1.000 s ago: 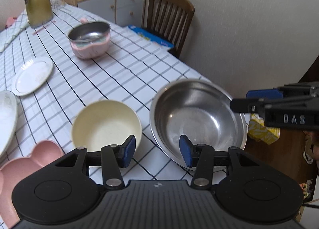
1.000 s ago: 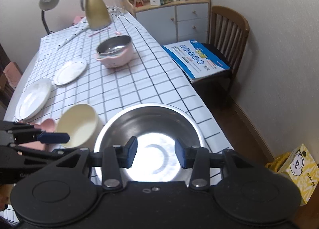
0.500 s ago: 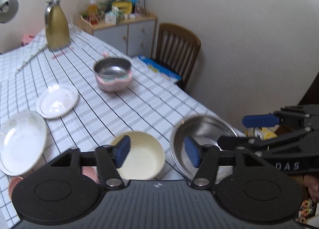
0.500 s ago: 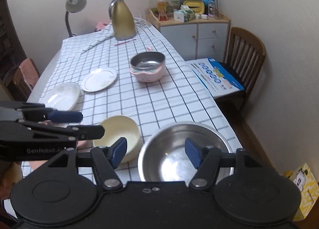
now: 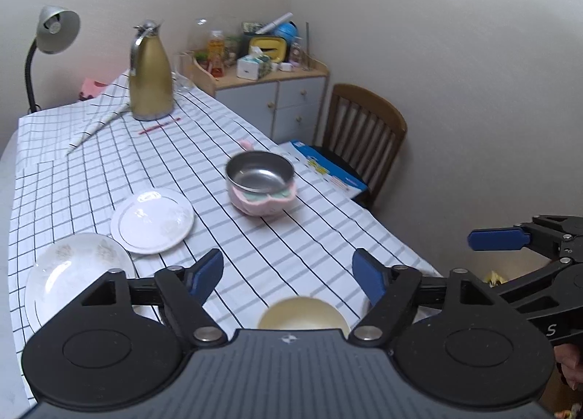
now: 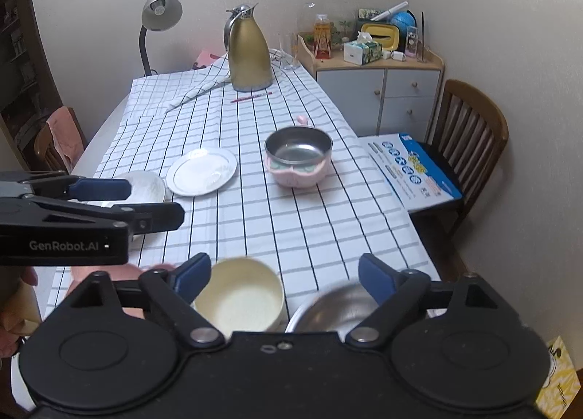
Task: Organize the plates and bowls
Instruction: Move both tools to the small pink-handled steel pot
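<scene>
While both grippers, left (image 5: 288, 275) and right (image 6: 284, 278), hover with fingers wide and empty, nothing looks sorted: beyond the cream bowl (image 6: 238, 300) sit two plates (image 6: 201, 176) apart and the pink bowl (image 6: 297, 162), and a steel bowl (image 6: 328, 309) lies beside it on the desk (image 6: 291, 222).

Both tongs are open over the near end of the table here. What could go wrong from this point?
1. The steel bowl sits close to the table's near corner; a nudge from the right tongs might push it off.
2. The cream bowl lies right beside the steel bowl, so closing on one may knock the other.
3. The left tongs hang close to the right tongs; reaching for the same bowl could make them collide.
</scene>
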Available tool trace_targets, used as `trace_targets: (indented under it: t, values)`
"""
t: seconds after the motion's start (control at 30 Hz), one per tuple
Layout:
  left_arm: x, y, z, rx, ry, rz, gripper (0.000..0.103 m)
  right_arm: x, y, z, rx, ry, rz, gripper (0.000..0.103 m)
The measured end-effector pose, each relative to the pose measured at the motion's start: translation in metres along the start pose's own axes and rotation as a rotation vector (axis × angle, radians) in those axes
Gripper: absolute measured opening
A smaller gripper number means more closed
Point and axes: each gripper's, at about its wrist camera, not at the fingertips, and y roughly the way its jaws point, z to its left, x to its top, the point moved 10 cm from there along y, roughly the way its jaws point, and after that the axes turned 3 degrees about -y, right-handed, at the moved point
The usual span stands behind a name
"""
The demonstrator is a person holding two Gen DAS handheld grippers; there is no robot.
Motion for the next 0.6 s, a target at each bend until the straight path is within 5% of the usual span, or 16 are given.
trace_targets:
  t: [0.13,0.6]
  values:
    - [0.014,0.012,0.011,0.031,-0.025,-0.006,0.079,0.018,0.011,-0.007,-0.018,-0.005,-0.021,0.1]
    - [0.056,0.073,0.027,0.128,-0.045,0.033,0.079,0.08,0.063,-0.046,-0.005,0.028,-0.02,0.101]
